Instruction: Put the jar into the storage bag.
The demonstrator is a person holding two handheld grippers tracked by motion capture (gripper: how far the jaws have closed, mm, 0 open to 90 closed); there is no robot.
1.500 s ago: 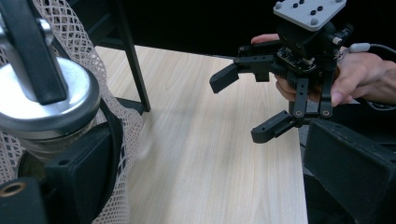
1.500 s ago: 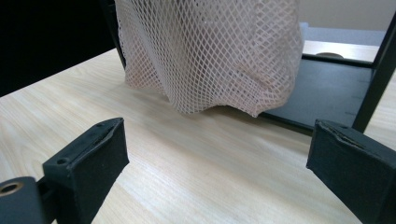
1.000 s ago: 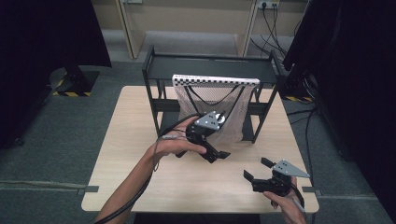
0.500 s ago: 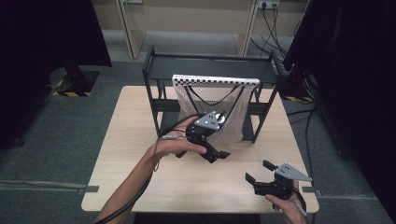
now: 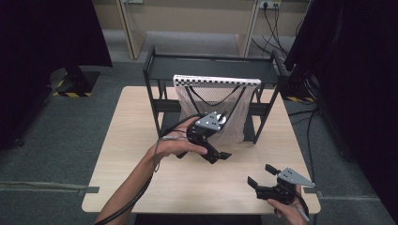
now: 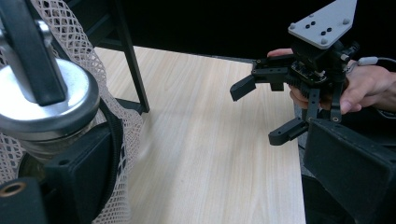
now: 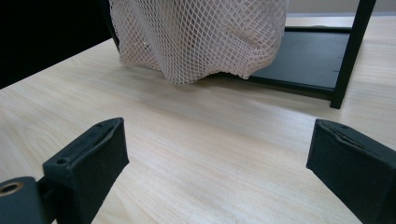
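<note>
Left claw (image 5: pixel 218 152) spread wide, low at the white mesh net bag (image 5: pixel 220 112) hanging from the black metal rack (image 5: pixel 211 65); a silver-lidded glass jar (image 6: pixel 44 109) sits by its jaw, against the net. Right claw (image 5: pixel 263 176) spread, holding nothing, above the light wooden counter (image 5: pixel 141 154) near its front right corner.

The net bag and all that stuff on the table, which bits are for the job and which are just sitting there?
For the job: net bag, metal-lidded jar beside it, left gripper.

Just there: black rack, table, right gripper, open and apart.
</note>
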